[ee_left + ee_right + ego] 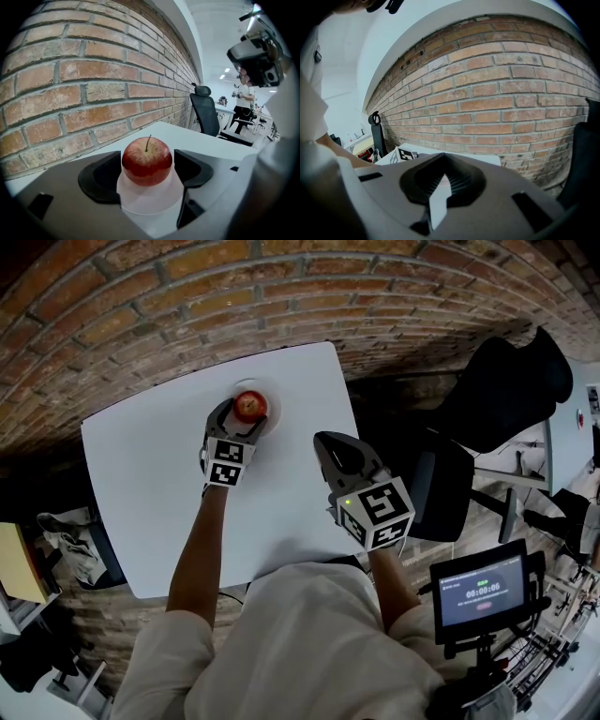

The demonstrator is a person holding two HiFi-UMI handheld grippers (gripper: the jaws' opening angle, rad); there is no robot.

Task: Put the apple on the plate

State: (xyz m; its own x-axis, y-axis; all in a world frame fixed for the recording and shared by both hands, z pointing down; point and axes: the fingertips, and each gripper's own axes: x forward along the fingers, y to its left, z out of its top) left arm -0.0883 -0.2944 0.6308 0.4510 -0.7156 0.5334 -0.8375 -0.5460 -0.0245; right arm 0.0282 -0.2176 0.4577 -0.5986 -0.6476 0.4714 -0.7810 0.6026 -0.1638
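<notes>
A red apple (146,161) with a short stem rests upright on a small white plate (149,202) at the far side of the white table (150,484), close to the brick wall. My left gripper (246,420) reaches around the apple (249,407), one jaw on each side. In the left gripper view the jaws stand just wider than the apple, and a thin sliver of white shows at its right. My right gripper (330,448) is held above the table's right part with its jaws together and nothing between them.
A brick wall (70,84) runs right behind the table. A black office chair (506,390) stands off the table's right edge. A small screen on a stand (480,594) sits at the lower right. The person's arms and white top fill the near side.
</notes>
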